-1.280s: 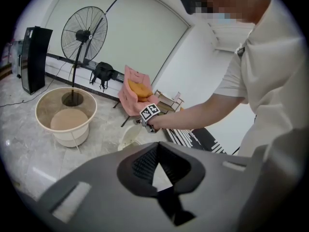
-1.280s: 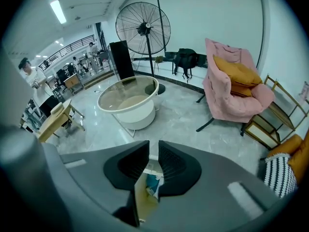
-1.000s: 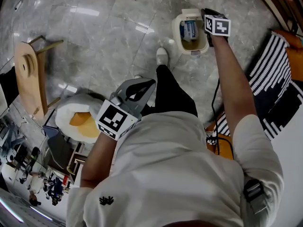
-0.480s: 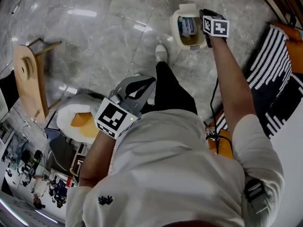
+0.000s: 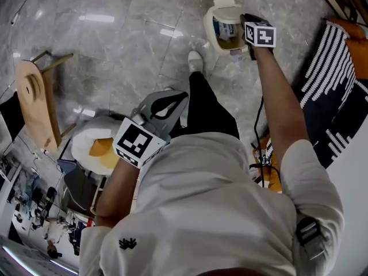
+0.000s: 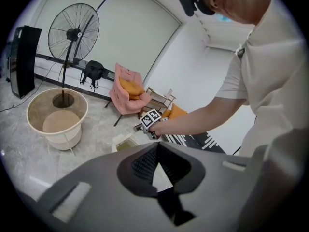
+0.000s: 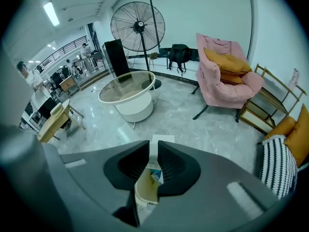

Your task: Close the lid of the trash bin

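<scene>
1. Floor [image 5: 132, 50]: grey stone-look slabs, polished, glossy with glare patches.
2. Trash bin [image 5: 209, 26]: cream plastic, smooth, slight sheen.
3. Left gripper [image 6: 157, 146], right gripper [image 7: 150, 149]: matt grey plastic, ribbed inner faces.
4. Stool [image 5: 34, 96]: pale wood, smooth.
5. Rug [image 5: 328, 91]: striped woven cloth.
6. Armchair [image 7: 227, 81]: pink cloth, matt.

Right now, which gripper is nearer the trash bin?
Right. The right gripper hovers at the right rim of the open trash bin; the left gripper is held far back, well short of it.

Bright indoor light, glare on floor [image 5: 98, 17], fisheye-warped edges.
</scene>
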`<act>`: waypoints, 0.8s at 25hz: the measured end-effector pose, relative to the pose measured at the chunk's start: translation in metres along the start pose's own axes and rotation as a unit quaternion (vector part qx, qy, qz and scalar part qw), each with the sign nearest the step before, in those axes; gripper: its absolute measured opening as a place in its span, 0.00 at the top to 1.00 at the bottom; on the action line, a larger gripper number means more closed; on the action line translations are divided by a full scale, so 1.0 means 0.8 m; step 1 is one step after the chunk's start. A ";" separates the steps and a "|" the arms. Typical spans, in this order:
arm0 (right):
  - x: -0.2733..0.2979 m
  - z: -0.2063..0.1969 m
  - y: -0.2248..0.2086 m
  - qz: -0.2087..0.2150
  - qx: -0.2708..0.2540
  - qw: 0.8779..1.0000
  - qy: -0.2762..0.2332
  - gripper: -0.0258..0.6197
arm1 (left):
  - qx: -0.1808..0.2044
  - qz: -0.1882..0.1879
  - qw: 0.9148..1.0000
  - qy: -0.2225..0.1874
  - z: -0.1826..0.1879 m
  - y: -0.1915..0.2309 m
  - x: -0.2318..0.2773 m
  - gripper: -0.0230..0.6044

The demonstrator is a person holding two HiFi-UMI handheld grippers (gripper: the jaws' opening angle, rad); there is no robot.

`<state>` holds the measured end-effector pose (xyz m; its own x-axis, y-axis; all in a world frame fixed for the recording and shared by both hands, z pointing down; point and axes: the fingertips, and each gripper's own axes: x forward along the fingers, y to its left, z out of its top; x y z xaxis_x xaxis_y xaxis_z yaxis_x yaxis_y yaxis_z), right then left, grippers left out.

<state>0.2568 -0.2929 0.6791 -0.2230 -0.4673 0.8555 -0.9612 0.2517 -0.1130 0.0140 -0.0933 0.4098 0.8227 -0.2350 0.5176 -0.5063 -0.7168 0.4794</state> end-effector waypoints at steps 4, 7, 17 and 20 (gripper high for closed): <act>-0.005 -0.017 0.001 -0.001 0.006 1.000 0.002 0.88 | -0.005 -0.004 1.000 0.005 -0.008 -0.005 0.001 0.87; -0.007 -0.030 0.001 -0.001 0.011 1.000 0.005 0.88 | -0.002 -0.007 1.000 0.011 -0.012 -0.007 0.002 0.87; -0.016 -0.074 0.004 -0.003 0.016 1.000 0.015 0.88 | 0.006 -0.014 1.000 0.012 -0.024 -0.021 0.002 0.87; -0.017 -0.084 0.005 -0.005 0.018 1.000 0.018 0.88 | 0.006 -0.016 1.000 0.012 -0.027 -0.024 0.003 0.87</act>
<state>0.2668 -0.2286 0.7009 -0.2086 -0.4386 0.8741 -0.9685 0.2172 -0.1222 0.0202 -0.0658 0.4174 0.8322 -0.1954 0.5190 -0.4760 -0.7318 0.4877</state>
